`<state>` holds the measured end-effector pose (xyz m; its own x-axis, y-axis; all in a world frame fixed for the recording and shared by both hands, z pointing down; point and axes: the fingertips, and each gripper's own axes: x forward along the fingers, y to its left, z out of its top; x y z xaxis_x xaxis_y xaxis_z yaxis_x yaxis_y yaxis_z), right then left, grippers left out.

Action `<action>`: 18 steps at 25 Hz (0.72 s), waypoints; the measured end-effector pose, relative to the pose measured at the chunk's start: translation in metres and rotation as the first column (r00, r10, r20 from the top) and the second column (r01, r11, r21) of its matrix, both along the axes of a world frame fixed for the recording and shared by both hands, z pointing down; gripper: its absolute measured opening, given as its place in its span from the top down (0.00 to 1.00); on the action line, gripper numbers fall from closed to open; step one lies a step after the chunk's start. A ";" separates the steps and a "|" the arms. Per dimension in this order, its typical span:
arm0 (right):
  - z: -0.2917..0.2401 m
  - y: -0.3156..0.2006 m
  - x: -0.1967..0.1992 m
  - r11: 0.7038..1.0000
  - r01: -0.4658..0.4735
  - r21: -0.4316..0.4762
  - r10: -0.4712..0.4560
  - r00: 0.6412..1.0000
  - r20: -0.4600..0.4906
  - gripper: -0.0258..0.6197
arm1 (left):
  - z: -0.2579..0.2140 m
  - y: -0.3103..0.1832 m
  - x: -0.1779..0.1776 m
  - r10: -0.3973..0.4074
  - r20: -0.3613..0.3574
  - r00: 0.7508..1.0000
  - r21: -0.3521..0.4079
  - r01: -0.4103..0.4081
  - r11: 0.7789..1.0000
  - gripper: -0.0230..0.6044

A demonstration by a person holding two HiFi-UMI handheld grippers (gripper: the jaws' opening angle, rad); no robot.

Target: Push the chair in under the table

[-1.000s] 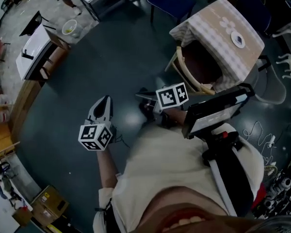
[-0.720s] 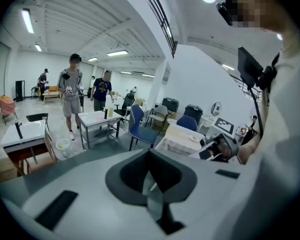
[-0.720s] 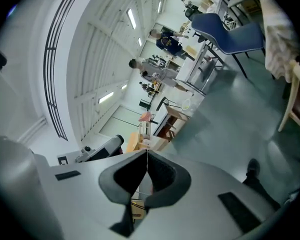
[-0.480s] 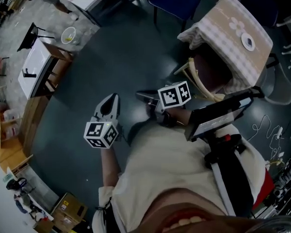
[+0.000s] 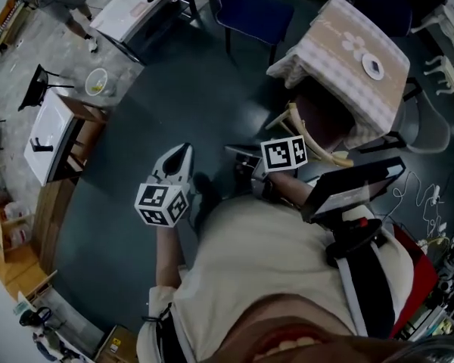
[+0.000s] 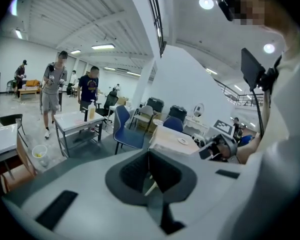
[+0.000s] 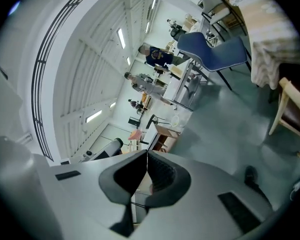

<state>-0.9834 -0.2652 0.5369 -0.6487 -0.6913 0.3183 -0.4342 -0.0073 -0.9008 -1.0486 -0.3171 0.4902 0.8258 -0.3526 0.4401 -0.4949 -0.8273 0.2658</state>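
Left gripper (image 6: 149,159): jaws together, empty.
Right gripper (image 7: 146,156): jaws together, empty, just beside the chair (image 5: 296,119).
Head view alone: chair partly under the clothed counter (image 5: 348,51).
Left gripper view alone: people (image 6: 89,91) beyond the counter.

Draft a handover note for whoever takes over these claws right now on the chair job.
Left claw: shut, empty, over the floor.
Right claw: shut, empty, nearer the chair, not touching it.
The chair stands at the cloth-covered table, seat partly under it, wooden backrest sticking out.
Done: nothing yet, no contact.
Left: set both claws on the backrest and push the chair in under the table.
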 end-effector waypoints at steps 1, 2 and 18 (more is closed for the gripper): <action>0.000 -0.001 -0.001 1.000 -0.016 -0.003 0.016 1.000 0.002 0.94 | 0.000 -0.003 -0.002 0.009 -0.006 1.000 0.000 -0.009 1.000 0.95; 0.000 -0.004 -0.004 0.999 -0.032 -0.004 0.032 0.999 0.001 0.94 | 0.001 -0.007 -0.006 0.015 -0.012 1.000 -0.002 -0.016 1.000 0.95; -0.013 -0.080 -0.118 0.992 -0.120 0.025 0.121 0.992 -0.043 0.94 | -0.001 -0.108 -0.138 0.037 -0.071 0.997 0.006 -0.037 0.999 0.95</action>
<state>-1.1010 -0.3454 0.5242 -0.5458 -0.7709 0.3284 -0.4713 -0.0417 -0.8810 -1.1866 -0.4251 0.4888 0.8677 -0.3228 0.3779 -0.4435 -0.8461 0.2955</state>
